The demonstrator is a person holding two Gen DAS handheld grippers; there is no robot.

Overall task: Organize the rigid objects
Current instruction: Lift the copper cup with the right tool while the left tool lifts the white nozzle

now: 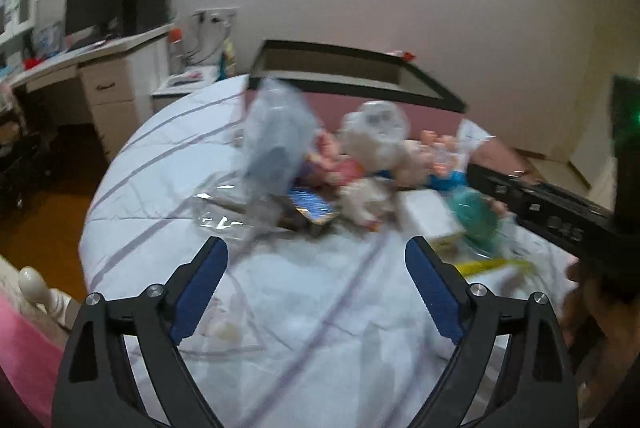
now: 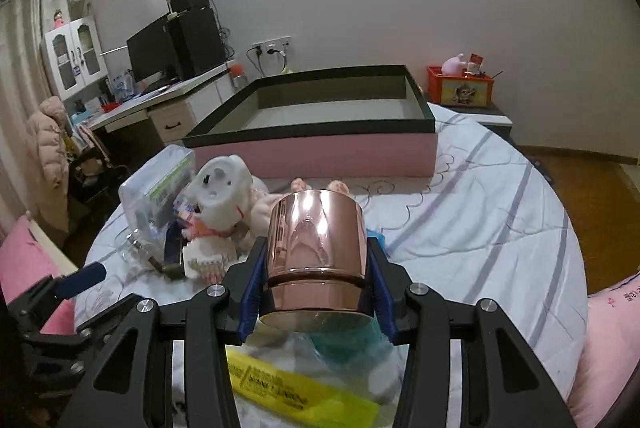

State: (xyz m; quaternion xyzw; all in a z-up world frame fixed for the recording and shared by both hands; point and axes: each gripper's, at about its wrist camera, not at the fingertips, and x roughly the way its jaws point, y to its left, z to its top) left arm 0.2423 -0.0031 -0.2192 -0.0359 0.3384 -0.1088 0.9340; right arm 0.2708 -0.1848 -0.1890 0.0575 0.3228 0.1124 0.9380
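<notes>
My right gripper [image 2: 316, 246] is shut on a shiny copper-coloured can [image 2: 316, 220], held above the striped bed sheet. A little beyond the can stands a big pink box with a dark rim [image 2: 416, 99], its inside bare. My left gripper [image 1: 316, 262] is open over the sheet, nothing between its blue pads [image 1: 200, 288]. Ahead of it lies a pile: a blurred clear plastic case [image 1: 272, 147], a white plush toy [image 1: 376, 131], a small white box [image 1: 432, 216] and a teal item [image 1: 476, 211]. The same case [image 2: 160, 191] and plush [image 2: 220, 187] appear left of the can.
A yellow packet [image 2: 296, 388] and a teal bag [image 2: 344, 344] lie under my right gripper. A desk with a monitor [image 2: 152, 51] is at the far left, an orange toy box [image 2: 460, 87] at the far right. A pink pillow [image 2: 608, 340] sits at the right.
</notes>
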